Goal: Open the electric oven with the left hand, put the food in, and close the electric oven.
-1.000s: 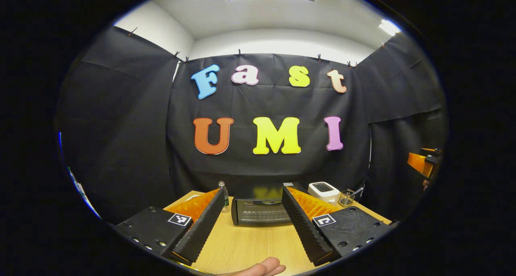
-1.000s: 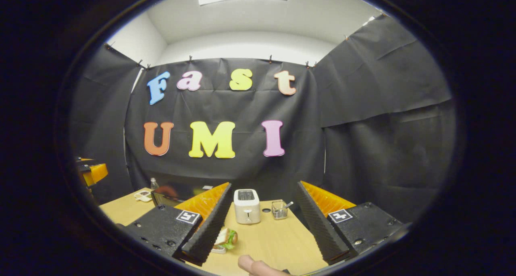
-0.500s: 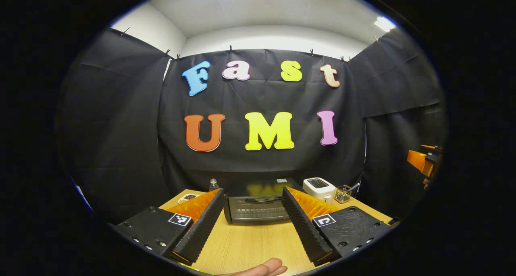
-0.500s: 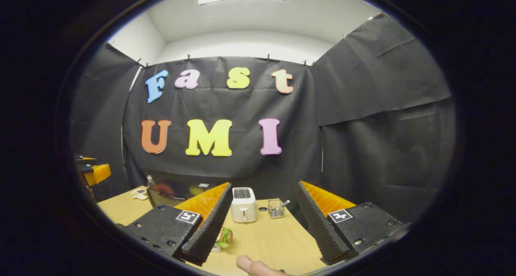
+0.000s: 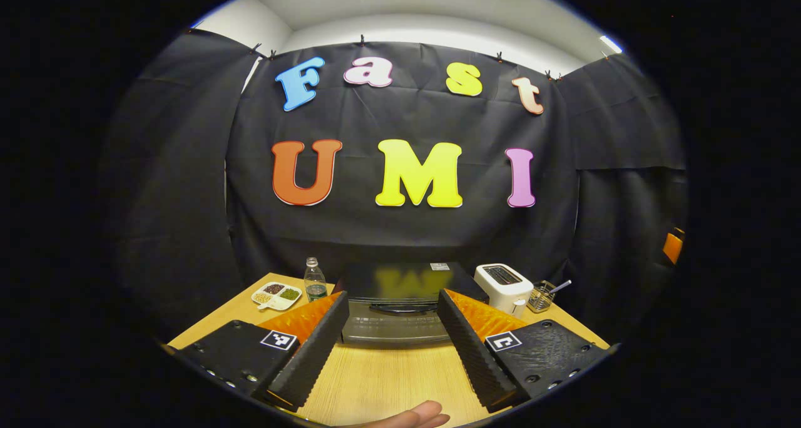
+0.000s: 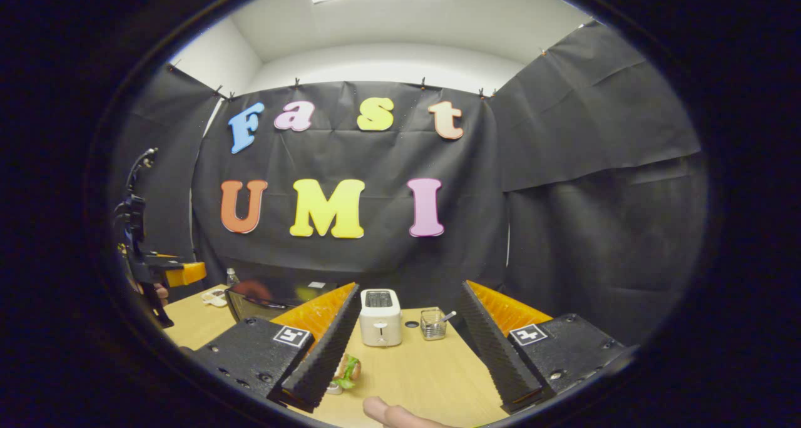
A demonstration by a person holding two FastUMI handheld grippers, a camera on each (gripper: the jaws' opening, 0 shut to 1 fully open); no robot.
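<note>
Bench [image 5: 375, 378]: a pale wooden top that runs to the black cloth wall at the back and carries everything else.

Oven [image 5: 391, 303]: dark and low, at the back of the bench against the cloth. Its door is shut, with the handle bar across the upper front. In the left gripper view it sits squarely between the two fingers but well beyond them. In the right gripper view it [image 6: 263, 296] stands off to the left, partly behind a finger.

Left claw [image 5: 393, 346]: fingers spread wide with nothing between them, held above the bench and pointed at the oven front. A fingertip of the person's hand [image 5: 413, 415] shows at the bottom edge. In the right gripper view it [image 6: 181, 271] hangs at the far left, over the bench's left end.

Right claw [image 6: 407, 353]: fingers also spread wide and holding nothing, above the bench and pointed toward the toaster.

Toaster [image 5: 504, 287]: white, just right of the oven.

Wire basket [image 5: 541, 298]: small, with a utensil handle sticking out, right of the toaster.

Bottle [image 5: 315, 281]: clear plastic, upright, just left of the oven.

Divided dish [image 5: 276, 293]: white, with small portions in its compartments, left of the bottle.

Sandwich [image 6: 346, 371]: the food, with green leaf showing, on the bench close by the right claw's left finger, in front of the toaster.
</note>
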